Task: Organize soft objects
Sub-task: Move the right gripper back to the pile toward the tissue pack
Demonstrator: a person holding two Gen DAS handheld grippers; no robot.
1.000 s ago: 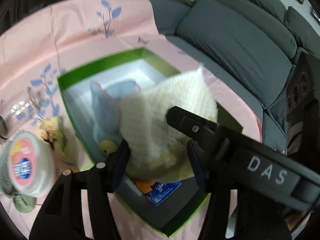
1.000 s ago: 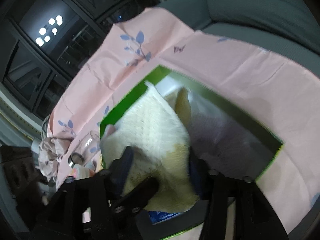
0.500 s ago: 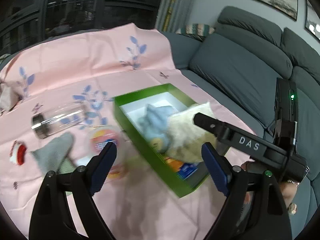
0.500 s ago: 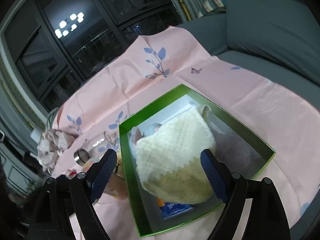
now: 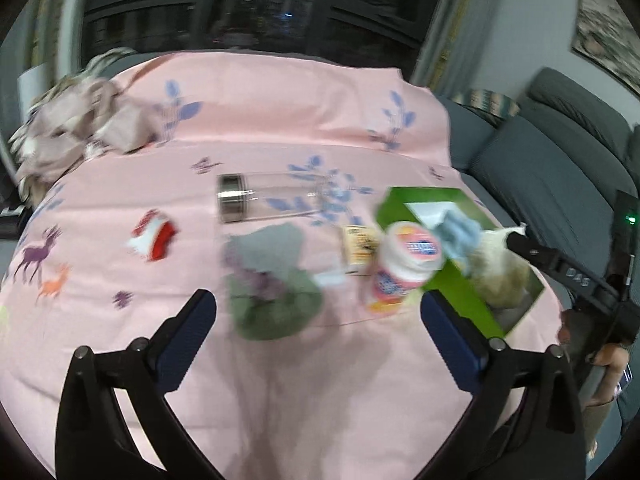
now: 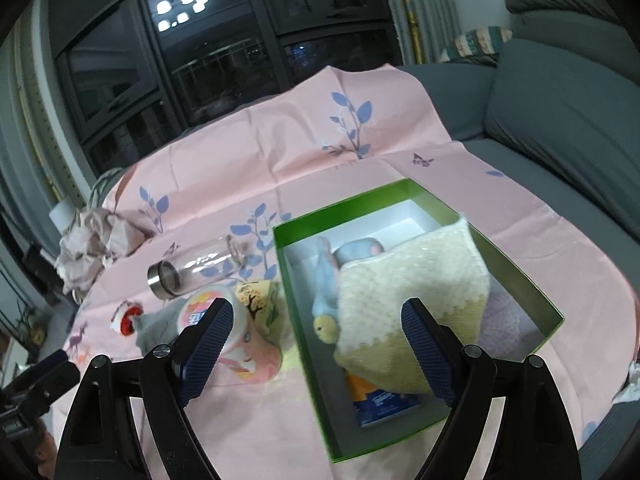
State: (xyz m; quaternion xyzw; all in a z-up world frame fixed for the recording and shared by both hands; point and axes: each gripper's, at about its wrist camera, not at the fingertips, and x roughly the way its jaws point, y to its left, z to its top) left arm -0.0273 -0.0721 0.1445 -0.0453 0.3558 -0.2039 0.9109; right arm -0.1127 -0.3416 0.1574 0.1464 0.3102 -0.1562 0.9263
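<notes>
I count one green cardboard box (image 6: 516,268) with a white inside. In it I see four things: one cream knitted cloth (image 6: 416,300), one pale blue plush toy (image 6: 326,280) with a yellow tip, one lilac knitted piece (image 6: 506,320) and one blue-and-orange flat packet (image 6: 380,402). Outside the box on the one pink printed sheet (image 5: 304,392) I count one clear glass bottle (image 5: 276,198) with a steel cap, one white round tub (image 5: 408,262) with a pink label, one small yellow carton (image 5: 358,246), one grey-green cloth (image 5: 272,284), one red-and-white small item (image 5: 154,236), and one crumpled mauve fabric heap (image 5: 80,124).
</notes>
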